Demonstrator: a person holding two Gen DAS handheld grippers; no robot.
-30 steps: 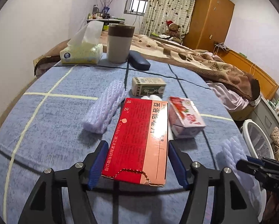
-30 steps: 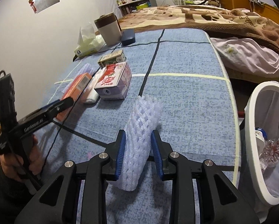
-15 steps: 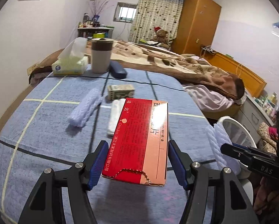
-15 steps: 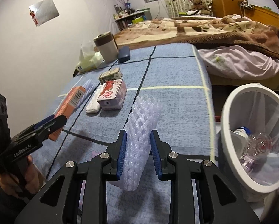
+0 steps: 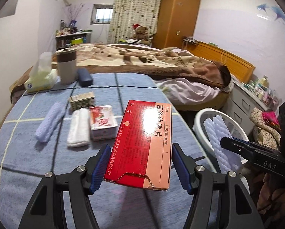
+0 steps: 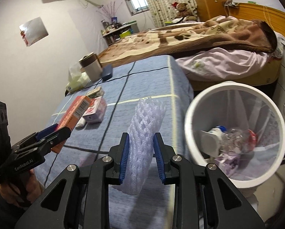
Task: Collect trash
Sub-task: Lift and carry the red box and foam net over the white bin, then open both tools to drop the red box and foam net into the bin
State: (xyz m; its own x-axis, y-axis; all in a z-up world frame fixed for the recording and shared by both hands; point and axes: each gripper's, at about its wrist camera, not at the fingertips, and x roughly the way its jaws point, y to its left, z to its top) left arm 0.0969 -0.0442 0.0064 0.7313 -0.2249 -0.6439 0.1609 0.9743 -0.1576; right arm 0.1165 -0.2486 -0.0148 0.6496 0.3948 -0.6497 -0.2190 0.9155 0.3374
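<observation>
Bedrm, blue grid-line tablecloth, white bin beside, bed behind.

The near stretch of the blue cloth-covered worktop lies bare, giving open passage. Toward its middle, a lilac foam net sleeve, a rolled white towel, a pink-and-red carton and a small green-printed box crowd together. At the far edge stand a yellow tissue pack, a grey cup with brown lid and a dark blue case. Beside the right edge, the round white waste bin stands open-topped, with bottles low inside.
</observation>
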